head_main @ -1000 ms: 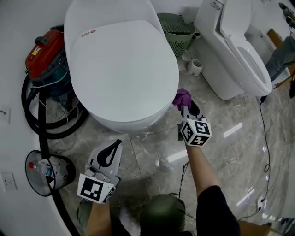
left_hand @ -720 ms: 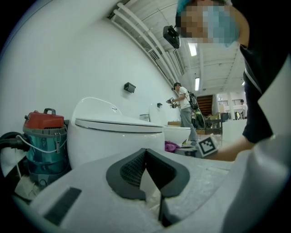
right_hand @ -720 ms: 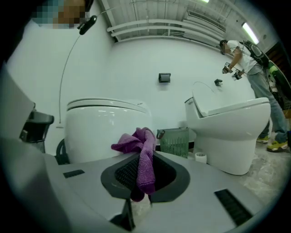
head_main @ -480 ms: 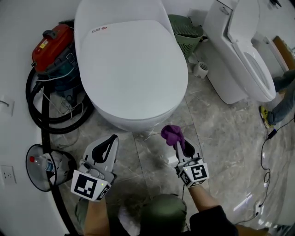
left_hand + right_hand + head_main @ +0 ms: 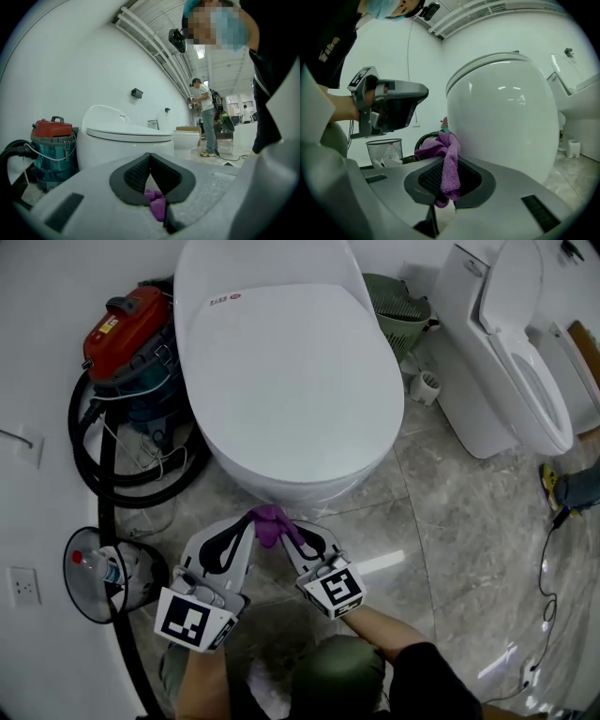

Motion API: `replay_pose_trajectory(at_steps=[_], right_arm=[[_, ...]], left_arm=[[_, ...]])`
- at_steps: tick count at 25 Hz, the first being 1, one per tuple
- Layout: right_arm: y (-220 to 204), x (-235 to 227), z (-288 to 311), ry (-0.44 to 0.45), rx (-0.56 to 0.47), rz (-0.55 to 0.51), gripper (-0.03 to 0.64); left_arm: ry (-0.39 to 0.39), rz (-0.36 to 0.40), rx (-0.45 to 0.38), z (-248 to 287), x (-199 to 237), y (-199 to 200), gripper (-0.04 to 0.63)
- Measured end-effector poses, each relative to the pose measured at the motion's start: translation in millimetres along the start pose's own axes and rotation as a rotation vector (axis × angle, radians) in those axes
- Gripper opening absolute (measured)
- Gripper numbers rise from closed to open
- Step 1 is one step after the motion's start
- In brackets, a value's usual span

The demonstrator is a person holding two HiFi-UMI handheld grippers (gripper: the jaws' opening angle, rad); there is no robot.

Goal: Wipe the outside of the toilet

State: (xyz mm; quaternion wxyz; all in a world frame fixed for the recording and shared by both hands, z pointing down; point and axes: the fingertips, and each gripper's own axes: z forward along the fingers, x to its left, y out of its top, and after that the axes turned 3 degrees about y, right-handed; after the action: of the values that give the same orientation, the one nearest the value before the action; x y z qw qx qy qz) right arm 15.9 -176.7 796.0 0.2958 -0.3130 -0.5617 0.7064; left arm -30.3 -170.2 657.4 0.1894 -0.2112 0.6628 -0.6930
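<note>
Toilet: the glossy white ceramic toilet with its oval lid shut [image 5: 291, 371] stands just ahead of both gripper tips, and its rounded front curves away close beyond them.
Cloth: a small purple microfibre cloth [image 5: 449, 164] is bunched at the tips of the right gripper, close under the bowl's front edge; whether it touches the ceramic cannot be told.
Right gripper: the right gripper [image 5: 281, 526] has its jaws clamped on the cloth, a fold hanging down between the pads and the rest heaped above them.
Left gripper: the left gripper [image 5: 249, 524] sits just beside the right one, its jaws closed tip to tip on nothing I can see; purple shows through the gap below them.
Handling: the cloth looks soft, light and limp, so it is likely best pinched deep in the bunch. The bowl looks hard, slick and fixed, so it should take firm pressure.
Surroundings: to the left gripper's outer side are a red and teal vacuum cleaner with black hose [image 5: 131, 343] and a wire mesh bin [image 5: 105, 570]. Well off to the right gripper's side is a second white toilet with its lid raised [image 5: 511, 362].
</note>
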Motion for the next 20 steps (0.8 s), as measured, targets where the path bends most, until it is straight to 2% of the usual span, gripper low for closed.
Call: replay_pose_trajectory(at_steps=[4,11,20], right_arm=[[5.5,-1.4,18.1,-0.028,-0.005,0.0,0.043],[8.6,-48.1,-19.7,-0.134,-0.006,0.016,0.043],[-1.7,-150.1,-85.3,-0.359,0.035,0.015,0.043]], left_arm=[[-0.001,-0.006,0.0,-0.7,2.0,-1.3,0.008],[-0.015,-0.022,-0.004,7.5,-1.3,-6.8,0.008],[-0.027,-0.041,0.001,21.4,-17.3,-13.7,0.008]])
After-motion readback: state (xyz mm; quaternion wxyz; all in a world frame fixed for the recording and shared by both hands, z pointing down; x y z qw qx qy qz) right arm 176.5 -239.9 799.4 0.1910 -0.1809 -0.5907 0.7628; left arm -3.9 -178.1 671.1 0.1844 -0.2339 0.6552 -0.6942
